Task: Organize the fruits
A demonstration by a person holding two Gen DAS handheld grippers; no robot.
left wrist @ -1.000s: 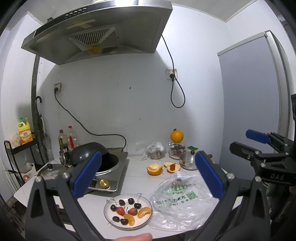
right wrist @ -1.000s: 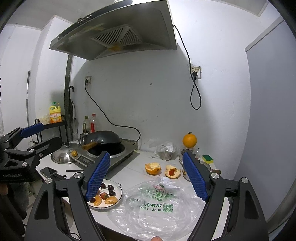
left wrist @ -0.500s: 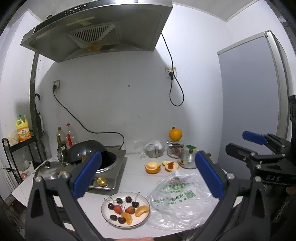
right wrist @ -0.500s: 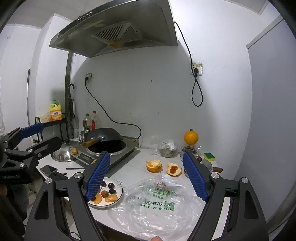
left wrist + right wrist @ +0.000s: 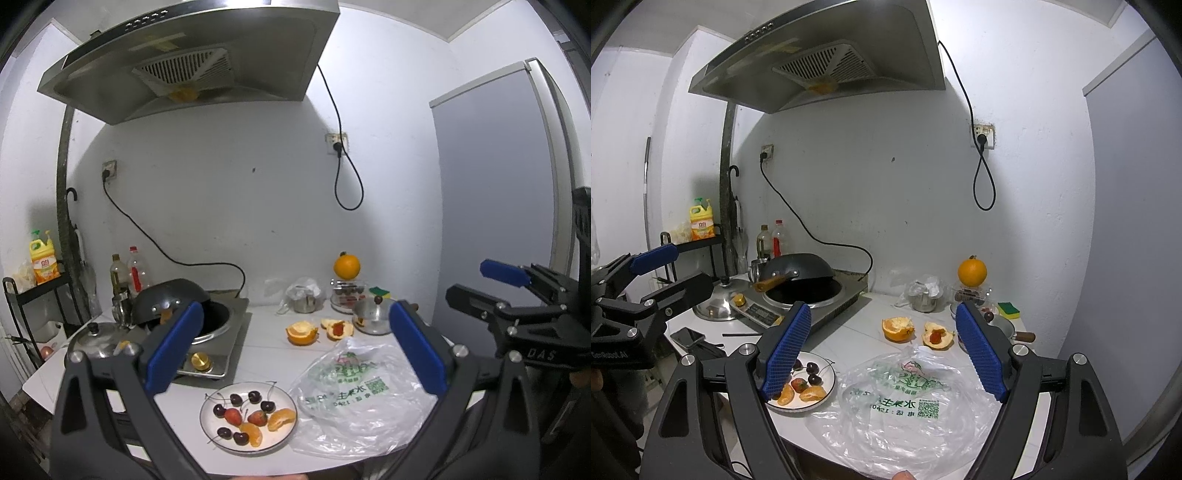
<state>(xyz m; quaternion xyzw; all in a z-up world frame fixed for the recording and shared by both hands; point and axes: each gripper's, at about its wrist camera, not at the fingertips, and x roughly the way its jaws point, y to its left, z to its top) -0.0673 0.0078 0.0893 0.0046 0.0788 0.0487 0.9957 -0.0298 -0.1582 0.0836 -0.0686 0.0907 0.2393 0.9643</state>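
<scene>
A white plate (image 5: pixel 216 439) near the counter's front edge holds cherries, strawberries (image 5: pixel 257 418) and orange segments (image 5: pixel 282 419); it also shows in the right wrist view (image 5: pixel 827 376). A clear plastic bag (image 5: pixel 354 391) lies to its right (image 5: pixel 905 410). Orange peel halves (image 5: pixel 302 331) lie behind, and a whole orange (image 5: pixel 346 266) sits on a container. My left gripper (image 5: pixel 295 350) is open and empty, held above the plate and bag. My right gripper (image 5: pixel 882 354) is open and empty, above the bag.
An induction cooker with a black wok (image 5: pixel 170 301) stands at the left, with a steel lid (image 5: pixel 96 334), bottles and a rack beyond. A small pot (image 5: pixel 371 319), a sponge and a steel cup in a bag (image 5: pixel 304 299) stand at the back right. A phone (image 5: pixel 687 335) lies at the counter's left edge.
Both grippers have drawn back and risen a little, so the counter looks smaller and lower. Both remain open and empty.
</scene>
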